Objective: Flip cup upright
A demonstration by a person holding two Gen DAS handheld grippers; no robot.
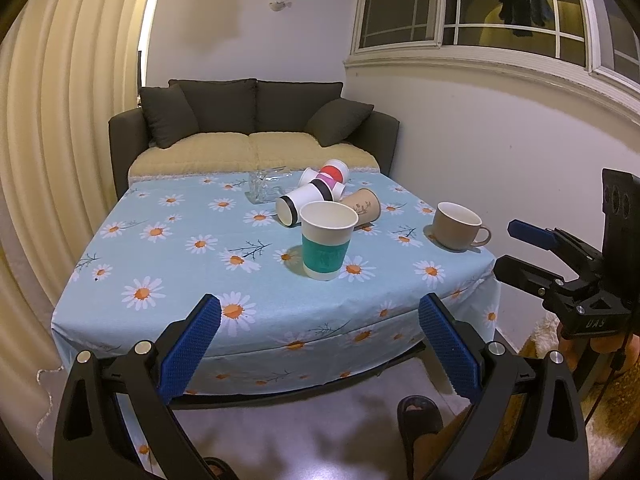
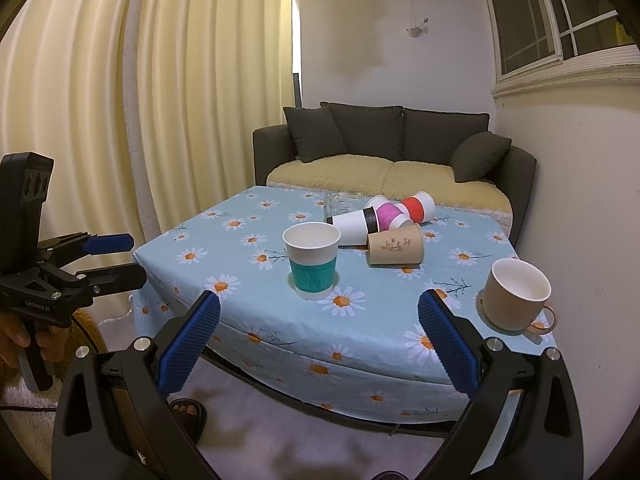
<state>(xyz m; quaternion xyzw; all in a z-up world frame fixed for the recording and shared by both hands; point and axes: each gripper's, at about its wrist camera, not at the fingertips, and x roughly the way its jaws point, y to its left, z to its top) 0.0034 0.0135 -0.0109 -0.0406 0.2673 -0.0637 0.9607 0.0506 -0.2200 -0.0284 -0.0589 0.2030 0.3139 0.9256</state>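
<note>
Cups (image 1: 316, 198) lying tipped look light, thin and crushable; grip one gently mid-wall. Left gripper (image 1: 320, 340) and right gripper (image 2: 319, 338) both gape empty.

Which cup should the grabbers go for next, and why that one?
Probably the right gripper, open and empty, should reach for the brown cup. It lies on its side nearest that gripper, at the front of the pile, while the teal cup and mug already stand upright.
</note>
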